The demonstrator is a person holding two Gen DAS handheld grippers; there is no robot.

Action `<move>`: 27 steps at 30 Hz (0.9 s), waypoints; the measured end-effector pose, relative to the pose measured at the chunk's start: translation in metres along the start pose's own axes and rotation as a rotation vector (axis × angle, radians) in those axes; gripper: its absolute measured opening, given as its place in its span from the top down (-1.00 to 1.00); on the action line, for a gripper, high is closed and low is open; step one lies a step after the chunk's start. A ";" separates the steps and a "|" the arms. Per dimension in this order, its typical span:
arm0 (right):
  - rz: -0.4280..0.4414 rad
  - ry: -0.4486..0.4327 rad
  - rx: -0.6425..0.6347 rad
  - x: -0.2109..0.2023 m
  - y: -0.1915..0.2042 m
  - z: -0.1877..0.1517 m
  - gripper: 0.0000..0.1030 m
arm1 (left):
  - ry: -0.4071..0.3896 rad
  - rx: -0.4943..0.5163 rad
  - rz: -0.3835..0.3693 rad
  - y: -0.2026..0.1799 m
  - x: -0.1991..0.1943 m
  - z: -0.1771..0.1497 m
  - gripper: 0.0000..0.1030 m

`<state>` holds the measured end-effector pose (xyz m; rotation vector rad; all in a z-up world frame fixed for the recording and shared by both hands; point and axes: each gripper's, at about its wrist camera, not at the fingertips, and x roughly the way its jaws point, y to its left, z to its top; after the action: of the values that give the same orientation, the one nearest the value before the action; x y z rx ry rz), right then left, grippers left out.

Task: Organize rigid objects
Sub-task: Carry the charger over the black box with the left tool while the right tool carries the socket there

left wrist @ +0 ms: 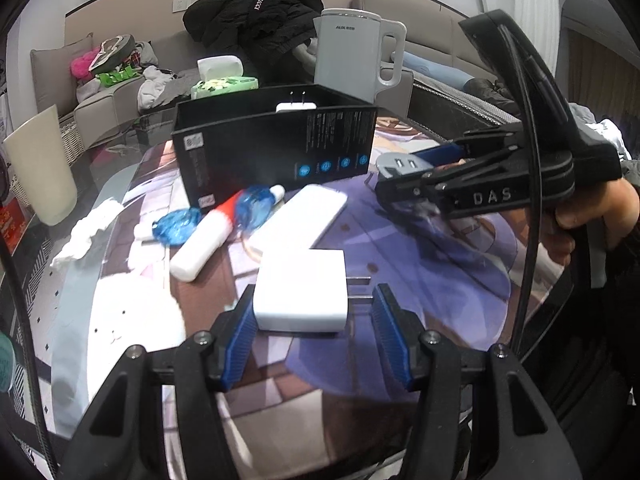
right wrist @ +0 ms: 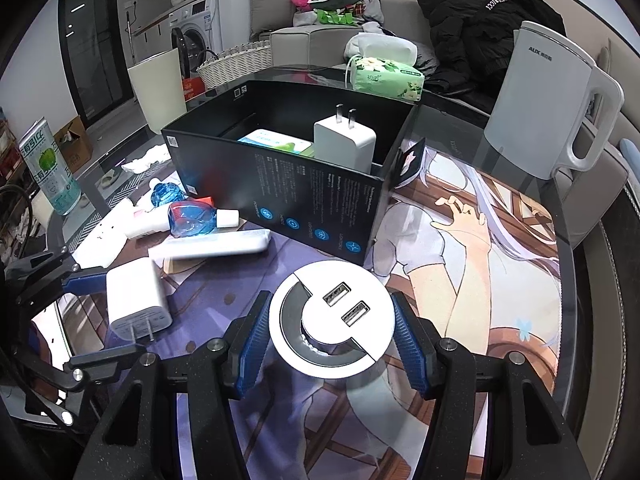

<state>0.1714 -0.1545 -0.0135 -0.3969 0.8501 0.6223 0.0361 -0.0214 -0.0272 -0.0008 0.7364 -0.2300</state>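
My left gripper (left wrist: 314,330) is open around a white plug charger (left wrist: 301,290) that lies on the printed mat; its left pad is at the charger's side, the right pad stands apart. My right gripper (right wrist: 330,334) is shut on a round white USB hub (right wrist: 330,316) and holds it above the mat, in front of the black box (right wrist: 280,196). The hub also shows in the left wrist view (left wrist: 402,165). The box (left wrist: 276,152) holds another white charger (right wrist: 344,142) and a teal-and-white packet (right wrist: 276,142). The left-hand charger also shows in the right wrist view (right wrist: 136,300).
Left of the box lie a white power bank (left wrist: 300,218), a white tube with a red band (left wrist: 206,240) and two blue bottles (left wrist: 176,226). A white kettle (right wrist: 548,100), a green tissue pack (right wrist: 386,74) and a cream bin (left wrist: 40,168) stand around. A drink can (right wrist: 50,168) stands far left.
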 end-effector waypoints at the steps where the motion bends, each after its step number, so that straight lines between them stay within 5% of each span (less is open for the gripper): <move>1: 0.002 0.001 -0.004 0.000 0.001 0.000 -0.13 | -0.003 0.001 0.006 0.000 -0.001 -0.001 -0.09; 14: -0.001 0.003 -0.014 0.002 0.004 0.001 -0.13 | -0.009 0.002 0.022 -0.003 0.013 0.009 -0.09; 27: 0.050 -0.104 -0.015 -0.024 0.012 0.014 -0.13 | -0.078 -0.050 0.063 0.016 -0.011 0.042 -0.09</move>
<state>0.1600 -0.1461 0.0134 -0.3550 0.7582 0.6903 0.0591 -0.0066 0.0101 -0.0342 0.6629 -0.1506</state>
